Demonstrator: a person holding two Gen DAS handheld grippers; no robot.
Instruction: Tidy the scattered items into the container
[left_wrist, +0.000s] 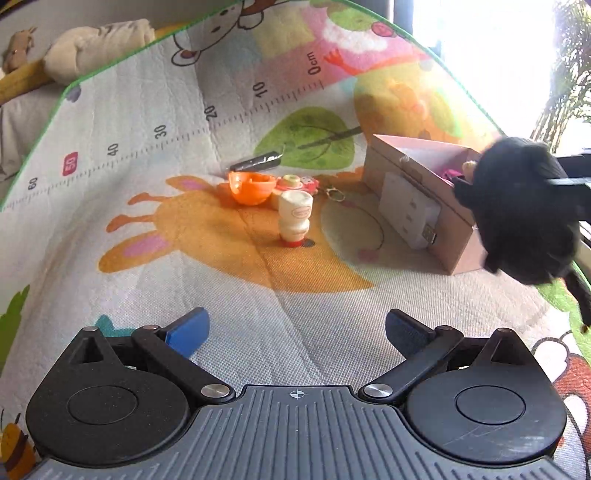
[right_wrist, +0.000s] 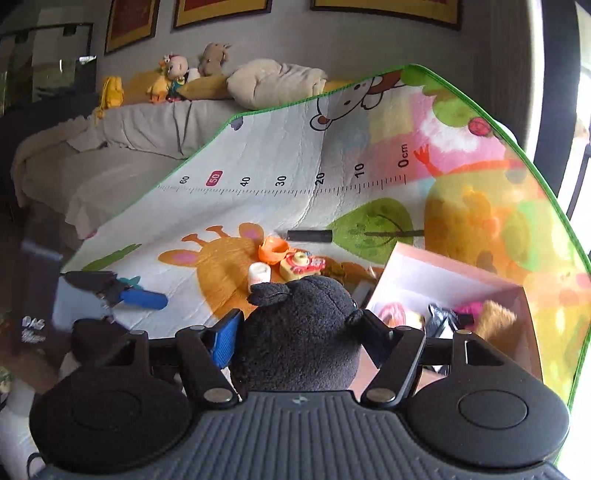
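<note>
The right gripper (right_wrist: 295, 341) has its jaws clamped on a black plush toy (right_wrist: 301, 332), carried just beside the pink box (right_wrist: 454, 286). I'd get it fully over the opening before letting go, since it's bulky and could snag the near wall. The left gripper (left_wrist: 295, 332) sits wide open and empty above the play mat (left_wrist: 147, 221), while the white bottle (left_wrist: 294, 216) and orange bowl (left_wrist: 251, 187) wait there.

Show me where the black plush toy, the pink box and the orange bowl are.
black plush toy (right_wrist: 299, 332): right wrist view, middle of its fuzzy body.
pink box (left_wrist: 458, 236): left wrist view, bare front wall.
orange bowl (left_wrist: 251, 192): left wrist view, outer side.
</note>
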